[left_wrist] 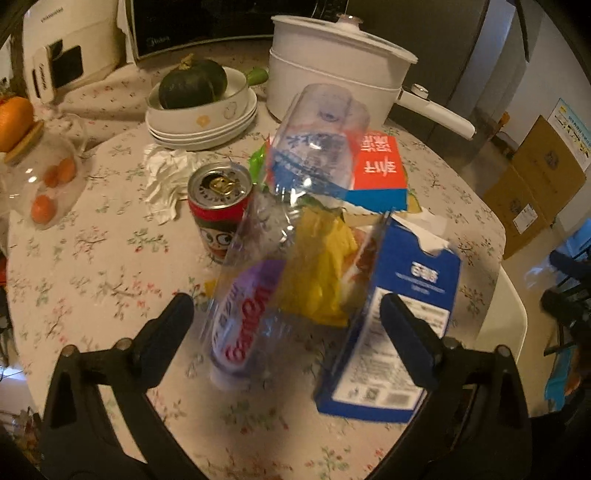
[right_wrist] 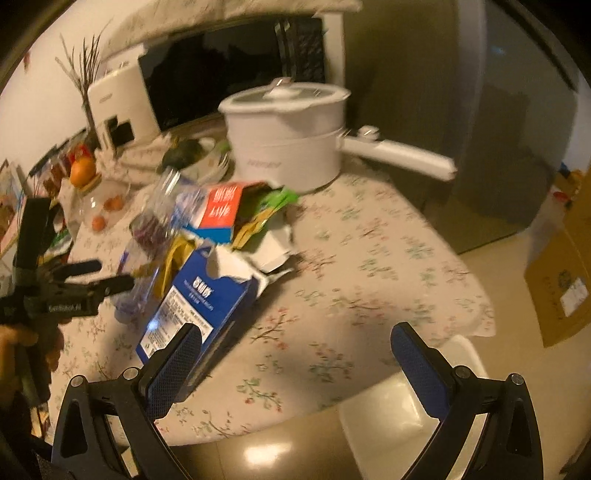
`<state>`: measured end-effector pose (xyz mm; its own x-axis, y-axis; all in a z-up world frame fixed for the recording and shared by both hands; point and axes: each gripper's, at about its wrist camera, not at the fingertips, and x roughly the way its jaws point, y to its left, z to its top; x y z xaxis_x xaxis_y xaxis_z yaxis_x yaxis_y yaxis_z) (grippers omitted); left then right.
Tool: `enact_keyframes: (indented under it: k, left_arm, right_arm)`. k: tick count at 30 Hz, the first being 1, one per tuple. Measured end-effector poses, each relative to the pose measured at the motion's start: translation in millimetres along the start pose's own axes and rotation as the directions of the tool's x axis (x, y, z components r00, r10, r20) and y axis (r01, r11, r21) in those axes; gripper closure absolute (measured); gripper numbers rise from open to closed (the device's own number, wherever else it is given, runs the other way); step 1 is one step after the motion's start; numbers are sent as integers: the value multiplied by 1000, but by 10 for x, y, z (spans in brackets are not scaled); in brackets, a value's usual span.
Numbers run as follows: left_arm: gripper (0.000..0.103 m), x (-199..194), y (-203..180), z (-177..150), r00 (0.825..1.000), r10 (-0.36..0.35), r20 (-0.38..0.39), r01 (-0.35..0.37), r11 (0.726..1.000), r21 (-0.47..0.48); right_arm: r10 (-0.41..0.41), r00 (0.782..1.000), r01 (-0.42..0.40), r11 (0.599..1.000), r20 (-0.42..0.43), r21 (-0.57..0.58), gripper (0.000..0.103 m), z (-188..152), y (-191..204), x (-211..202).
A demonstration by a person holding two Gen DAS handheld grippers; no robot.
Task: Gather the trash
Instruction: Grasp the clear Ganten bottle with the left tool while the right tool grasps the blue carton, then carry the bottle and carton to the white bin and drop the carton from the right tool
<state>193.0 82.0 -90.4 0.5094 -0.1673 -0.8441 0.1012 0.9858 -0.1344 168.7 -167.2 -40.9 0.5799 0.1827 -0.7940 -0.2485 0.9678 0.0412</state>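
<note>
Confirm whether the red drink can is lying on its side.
No. The red drink can stands upright on the floral tablecloth, its pull-tab top facing up.

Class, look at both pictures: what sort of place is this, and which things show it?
Probably a home kitchen or dining corner: a microwave and a white electric pot stand on a table with a floral cloth, beside stacked dishes.

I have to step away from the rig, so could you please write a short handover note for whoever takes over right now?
Left gripper: open, empty, fingers on either side of the clear plastic bottle but not closed on it.
Right gripper: open, empty, hanging over the table edge beside the blue carton.
Trash sits in one pile mid-table: bottle, blue carton, red-and-blue box, yellow wrapper, red can, crumpled tissue.
Done: nothing visibly collected.
Left: all of it; no bin in view.
</note>
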Motion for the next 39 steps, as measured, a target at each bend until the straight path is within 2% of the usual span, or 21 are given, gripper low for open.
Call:
enact_keyframes:
  k: [4, 9, 11, 13, 15, 18, 21, 23, 27, 28, 30, 32, 34, 36, 39]
  left_arm:
    - [6, 132, 87, 70, 999, -45, 4, 45, 999, 2]
    - [13, 309, 175, 45, 990, -126, -57, 123, 991, -52]
    - [27, 326, 180, -14, 987, -140, -80, 136, 989, -55]
    - [37, 327, 215, -83, 981, -162, -105, 155, 985, -73]
    - [37, 284, 255, -142, 977, -183, -107, 173, 980, -96]
    - [38, 158, 291, -227, 980, -173, -97, 163, 981, -103]
    - [38, 4, 329, -259, 983, -169, -66, 161, 980, -115]
    - [39, -90, 360, -284, 983, -175, -47, 167, 977, -135]
    - [40, -257, 389, -336, 984, -176, -20, 171, 973, -154]
    - [40, -282, 393, -334, 984, -179, -16, 174, 972, -158]
    - [41, -344, 375, -347, 982, -190, -7, 186, 968, -167]
    - [41, -389, 380, -332, 979, -204, 1, 201, 964, -176]
    - [41, -424, 383, -336, 974, -225, 4, 222, 958, -184]
    - [41, -456, 373, -321, 972, -233, 11, 231, 955, -186]
    - [41, -507, 349, -309, 970, -242, 25, 242, 951, -191]
  right_arm:
    - [81, 994, -80, 997, -73, 10, 0, -22, 116, 309]
    - [214, 963, -195, 973, -164, 125, 0, -105, 112, 704]
    - [256, 951, -223, 957, -175, 185, 0, -120, 86, 808]
    - [300, 936, -247, 933, -184, 263, 0, -130, 60, 927]
    - [353, 919, -279, 898, -177, 341, 0, -139, 43, 1025]
    - [422, 893, -324, 843, -154, 429, 0, -156, 55, 1133]
    - [484, 864, -363, 789, -138, 496, 6, -192, 106, 1233]
    - [498, 860, -376, 770, -116, 515, 7, -204, 151, 1231]
    - [561, 824, -415, 699, -87, 582, 30, -245, 187, 1241]
    - [564, 822, -417, 694, -82, 587, 39, -263, 189, 1263]
    - [574, 816, -430, 682, -69, 591, 51, -262, 205, 1246]
    - [583, 811, -448, 673, -51, 588, 59, -228, 211, 1199]
    - [593, 805, -467, 671, -38, 576, 70, -191, 217, 1133]
    - [600, 800, -492, 675, -21, 549, 78, -139, 233, 1022]
    - [587, 810, -502, 700, -9, 508, 79, -61, 236, 888]
